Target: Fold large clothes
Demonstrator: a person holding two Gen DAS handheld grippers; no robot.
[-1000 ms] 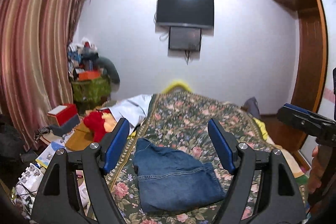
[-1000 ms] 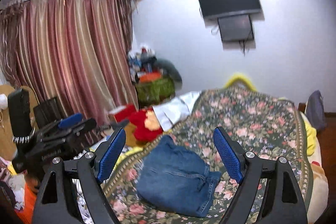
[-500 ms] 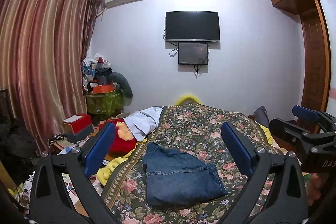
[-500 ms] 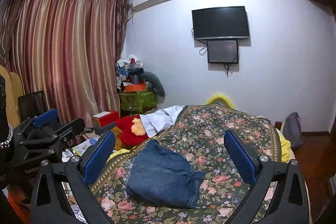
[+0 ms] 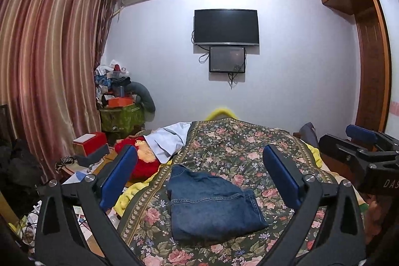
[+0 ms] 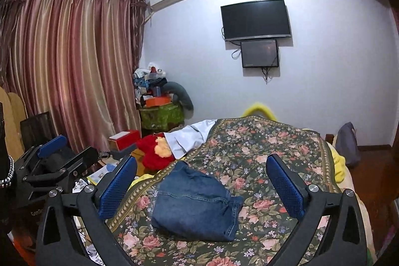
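A pair of blue jeans (image 5: 212, 203) lies folded into a compact bundle on the floral bedspread (image 5: 244, 146). In the right wrist view the jeans (image 6: 197, 201) sit near the bed's left edge. My left gripper (image 5: 198, 150) hovers short of the bundle, open wide, with nothing between its blue pads (image 5: 117, 178). My right gripper (image 6: 201, 158) is open just as wide and touches nothing. Each view catches the other tool at its side: the right gripper (image 5: 359, 138) and the left gripper (image 6: 52, 143).
A white garment (image 5: 169, 138) and a red plush toy (image 5: 142, 161) lie at the bed's far left. Boxes and clutter (image 5: 89, 148) crowd the floor by the curtain (image 5: 49, 66). A wooden wardrobe (image 5: 369, 66) stands to the right, and a wall screen (image 5: 225, 26) hangs ahead.
Both grippers' jaws have spread wider and both have drawn back from the jeans, which now look smaller and farther off. The jeans have stayed in place, folded.
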